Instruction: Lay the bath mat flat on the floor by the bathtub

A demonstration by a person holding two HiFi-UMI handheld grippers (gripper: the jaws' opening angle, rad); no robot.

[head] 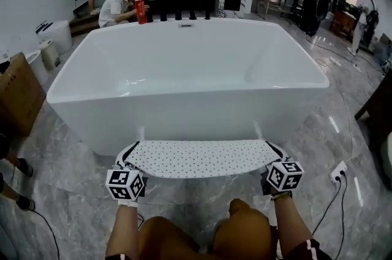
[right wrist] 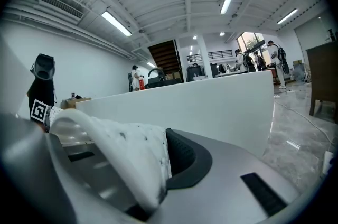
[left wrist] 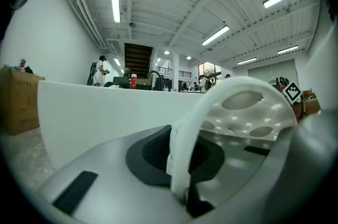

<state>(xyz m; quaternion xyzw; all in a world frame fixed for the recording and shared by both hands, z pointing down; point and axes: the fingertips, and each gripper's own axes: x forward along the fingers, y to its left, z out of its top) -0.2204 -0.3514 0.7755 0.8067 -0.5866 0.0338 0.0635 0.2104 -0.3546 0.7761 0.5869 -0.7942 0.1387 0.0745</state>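
The left tongs are clamped on the left end of the white dotted bath mat, and the right tongs on its right end. The mat is stretched between them, over the floor just beside the bathtub.

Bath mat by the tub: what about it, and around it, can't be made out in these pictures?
- Patch of floor under the bath mat: head view, the mat covers it, so whether it touches down is unclear.
- Print on the red bottle: head view, too small.
- Base of the bathtub: head view, middle part behind the mat.
- The person's legs: head view, cut off by the bottom edge.
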